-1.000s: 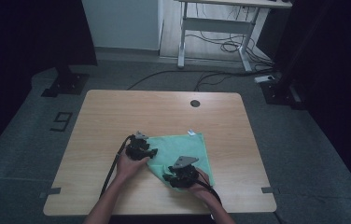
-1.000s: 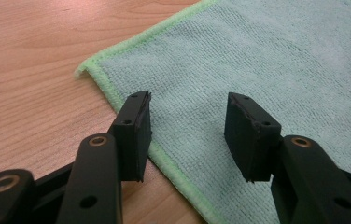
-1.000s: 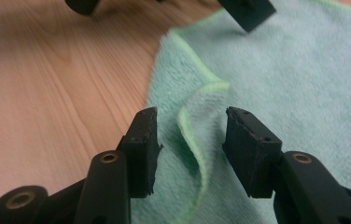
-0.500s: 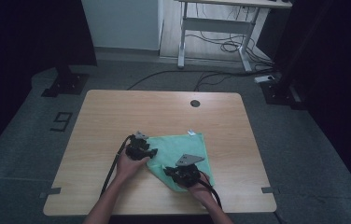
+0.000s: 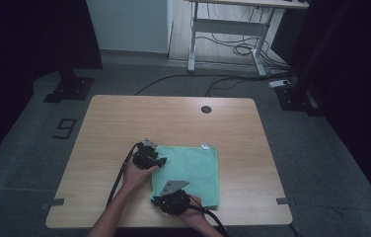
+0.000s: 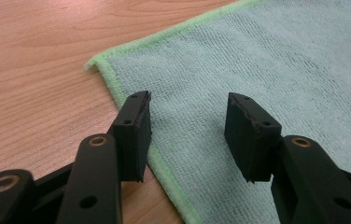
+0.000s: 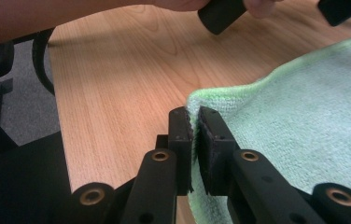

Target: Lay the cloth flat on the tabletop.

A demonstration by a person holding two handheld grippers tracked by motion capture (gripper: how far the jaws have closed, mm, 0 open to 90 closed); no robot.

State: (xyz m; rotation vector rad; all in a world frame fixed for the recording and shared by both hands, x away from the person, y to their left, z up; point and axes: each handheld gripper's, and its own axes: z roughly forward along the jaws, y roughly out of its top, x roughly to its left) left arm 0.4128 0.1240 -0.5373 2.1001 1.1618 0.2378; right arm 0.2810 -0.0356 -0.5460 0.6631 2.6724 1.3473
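What moved: the green cloth [image 5: 189, 172] was bunched and crooked a moment ago; now it is lying flatter and more square on the table [image 5: 124, 118], and the right gripper [image 5: 169, 200] is sitting lower, nearer the front edge.
Cloth feel: it is soft and fuzzy with tiny loops, pale green, with a brighter green stitched border [image 6: 117, 93] running round it.
Cloth shape: it is looking almost square, a little longer from front to back, with a small white tag [image 5: 205, 145] poking out at the far edge.
Where the cloth is: it is lying on the front half of the wooden table, between the two grippers.
Left gripper [image 6: 190, 135]: its jaws are standing wide apart, holding nothing, hanging over the cloth's left edge near a corner.
Right gripper jaws: they are squeezing tight on the cloth's near left corner [image 7: 194, 122], which is folding up between them.
Table: it is smooth light wood with thin grain lines.
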